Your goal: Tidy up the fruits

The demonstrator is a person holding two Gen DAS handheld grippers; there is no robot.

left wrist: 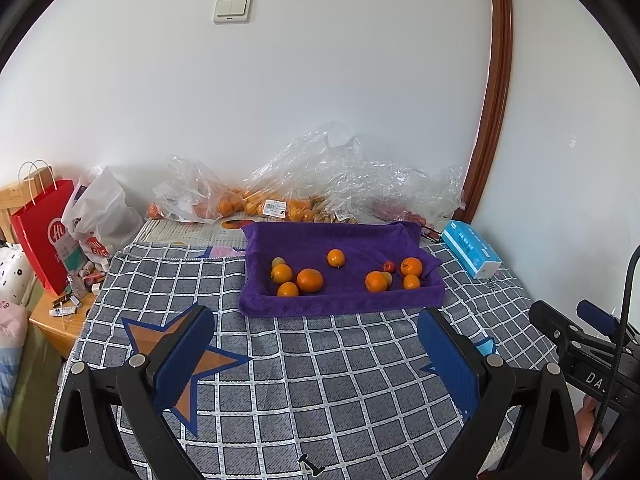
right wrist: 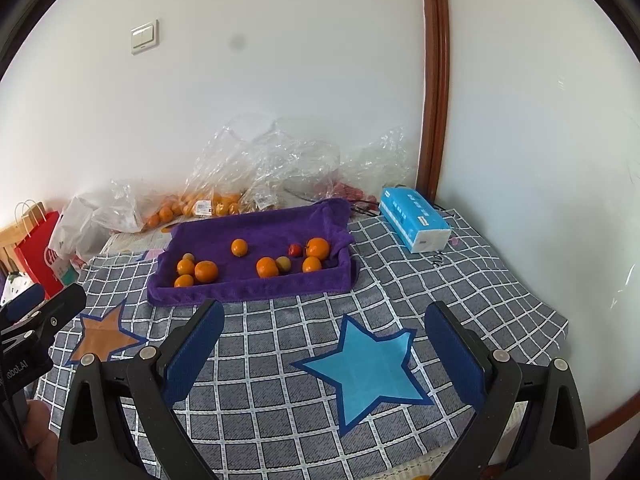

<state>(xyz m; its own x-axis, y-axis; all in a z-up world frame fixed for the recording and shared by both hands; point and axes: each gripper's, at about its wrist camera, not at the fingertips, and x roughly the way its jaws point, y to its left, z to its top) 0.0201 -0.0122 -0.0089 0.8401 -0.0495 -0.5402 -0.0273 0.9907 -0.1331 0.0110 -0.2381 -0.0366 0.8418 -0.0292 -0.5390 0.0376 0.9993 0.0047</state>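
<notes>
Purple towel tray [left wrist: 340, 304] sits toward the back of the surface [left wrist: 320, 380], on the grey checked cloth [right wrist: 280, 400], w/ all the loose fruit in it. Left bunch: four oranges [left wrist: 310, 280] packed close together plus a small pale-green fruit [left wrist: 277, 261] tucked behind them. One orange [left wrist: 335, 258] sits alone mid-tray, toward the back. Right bunch: three more oranges [left wrist: 411, 267], another greenish one [right wrist: 283, 264] touching the front orange, and a tiny red fruit [right wrist: 295, 249] just beside the biggest orange.

My left claw [left wrist: 316, 344] is wide open, nothing in it, hovering over the cloth in front of the tray; orange star patch [left wrist: 192, 364] under its left finger. My right claw [right wrist: 324, 340] is spread just as wide, also empty, w/ the blue star patch [right wrist: 372, 372] between its fingers. Both claws are well apart from the fruit.

Behind the tray, against the white wall: crumpled clear plastic bags [left wrist: 304, 184] w/ more oranges inside, can't tell how many. Blue tissue pack [right wrist: 416, 222] to the right of the tray, near the wall. Red paper bag [left wrist: 44, 232] and a white plastic bag [left wrist: 104, 216] off to the left, by a wooden nightstand [left wrist: 56, 320] w/ small bits on it. Light switch [left wrist: 232, 8] up on the wall.
</notes>
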